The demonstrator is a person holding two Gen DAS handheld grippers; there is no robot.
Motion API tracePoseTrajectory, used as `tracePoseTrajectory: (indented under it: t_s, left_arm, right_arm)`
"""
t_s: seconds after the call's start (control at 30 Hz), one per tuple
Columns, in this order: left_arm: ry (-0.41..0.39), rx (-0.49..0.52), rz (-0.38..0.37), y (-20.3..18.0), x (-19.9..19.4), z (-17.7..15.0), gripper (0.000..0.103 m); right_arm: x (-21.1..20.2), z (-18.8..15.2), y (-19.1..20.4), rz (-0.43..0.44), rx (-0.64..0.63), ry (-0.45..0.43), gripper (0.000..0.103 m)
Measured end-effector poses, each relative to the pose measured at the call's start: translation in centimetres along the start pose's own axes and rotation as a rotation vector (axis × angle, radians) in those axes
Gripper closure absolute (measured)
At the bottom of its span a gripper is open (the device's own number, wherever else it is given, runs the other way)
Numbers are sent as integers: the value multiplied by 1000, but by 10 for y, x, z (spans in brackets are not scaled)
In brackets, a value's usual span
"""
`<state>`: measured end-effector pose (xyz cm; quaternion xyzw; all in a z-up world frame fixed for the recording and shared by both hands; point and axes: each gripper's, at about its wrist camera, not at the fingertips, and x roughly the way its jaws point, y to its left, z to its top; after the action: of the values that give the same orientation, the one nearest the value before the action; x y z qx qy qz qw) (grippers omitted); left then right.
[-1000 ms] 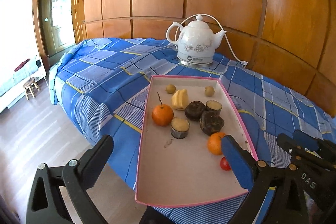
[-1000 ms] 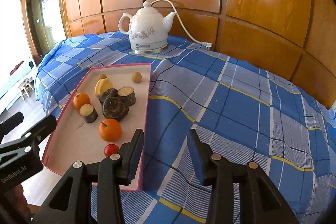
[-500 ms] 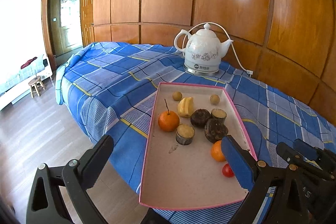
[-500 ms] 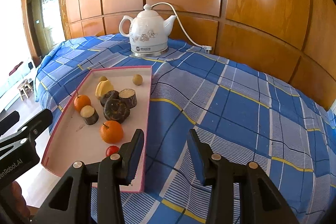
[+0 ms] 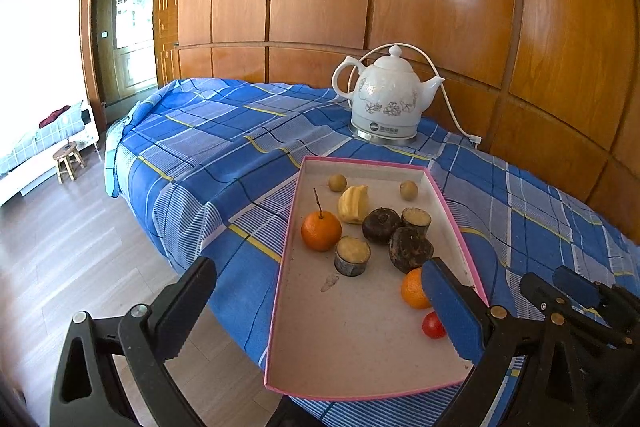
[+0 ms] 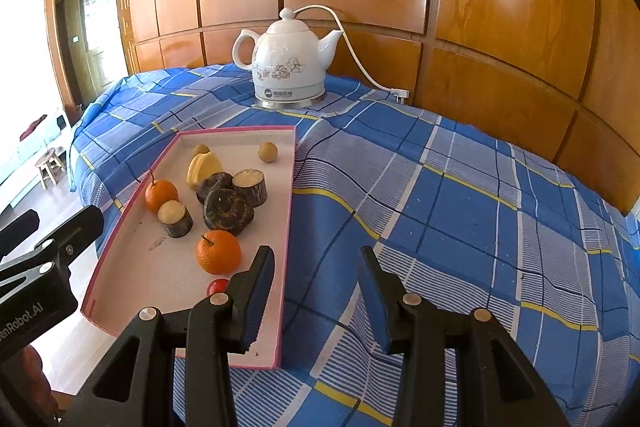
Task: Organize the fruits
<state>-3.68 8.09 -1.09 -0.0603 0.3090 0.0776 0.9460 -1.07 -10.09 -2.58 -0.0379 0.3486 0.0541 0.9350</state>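
A pink-rimmed tray [image 5: 280, 291] [image 6: 289, 211] lies on the blue checked cloth. In it are two oranges [image 5: 321, 231] [image 6: 218, 251], a small red tomato [image 5: 433, 325] [image 6: 216, 286], a yellow fruit [image 5: 353, 203], two dark round fruits [image 5: 410, 249], two cut cane pieces [image 5: 352, 261] and two small tan balls [image 5: 409, 190]. My left gripper [image 5: 320, 301] is open and empty over the tray's near end. My right gripper [image 6: 316, 291] is open and empty, straddling the tray's right rim.
A white electric kettle [image 5: 386, 99] [image 6: 289, 63] with a cord stands behind the tray against the wooden panel wall. The table's left edge drops to a wooden floor with a small stool [image 5: 69, 158]. Bare cloth [image 6: 460, 211] spreads right of the tray.
Both grippers have pulled back and tilted up slightly, so the tray sits lower and a little farther off in both views. The fruits have not moved. Both grippers stay open.
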Motion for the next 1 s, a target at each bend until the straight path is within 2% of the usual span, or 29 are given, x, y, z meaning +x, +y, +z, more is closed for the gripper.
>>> tracePoseTrajectory:
  t_s: [1.0]
  left_arm:
    - [19,15,-4,-3,6,-3,3]
  right_arm:
    - [6,-2,0,11,-4,12,60]
